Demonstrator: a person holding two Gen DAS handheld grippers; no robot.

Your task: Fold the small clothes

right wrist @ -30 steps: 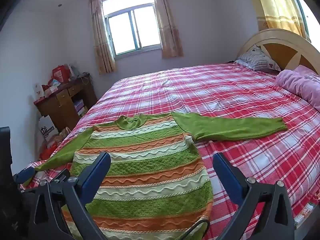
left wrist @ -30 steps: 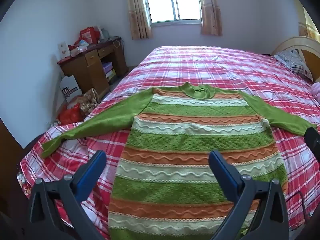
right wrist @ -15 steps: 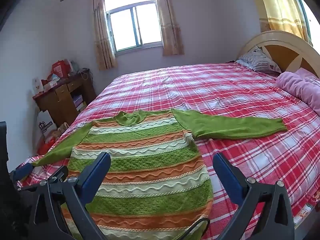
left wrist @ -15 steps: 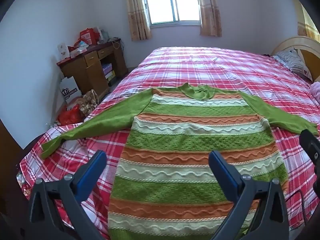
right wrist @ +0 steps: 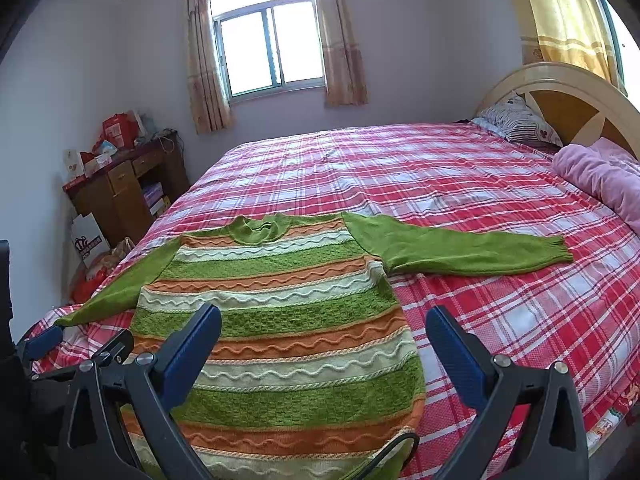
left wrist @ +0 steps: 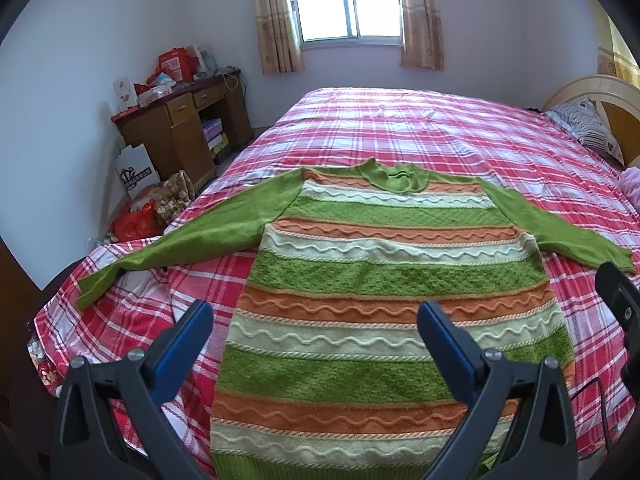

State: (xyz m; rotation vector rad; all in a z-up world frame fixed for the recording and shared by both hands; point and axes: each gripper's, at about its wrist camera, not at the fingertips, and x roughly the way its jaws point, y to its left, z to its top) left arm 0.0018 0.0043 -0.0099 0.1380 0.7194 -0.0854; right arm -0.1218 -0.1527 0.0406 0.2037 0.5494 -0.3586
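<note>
Green, orange and cream stripes band the knitted sweater [left wrist: 384,292], which lies flat at the near end of the red plaid bed [left wrist: 420,128], both sleeves spread out to the sides. Left gripper [left wrist: 312,320] and right gripper [right wrist: 322,322] hover above its hem, jaws spread wide, holding nothing.

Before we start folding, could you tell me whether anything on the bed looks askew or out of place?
Nothing stands out. The green, orange and cream striped knitted sweater lies flat on the red plaid bedspread, both sleeves spread out. One cuff reaches the bed's edge. Both tools are open and clear of it.
</note>
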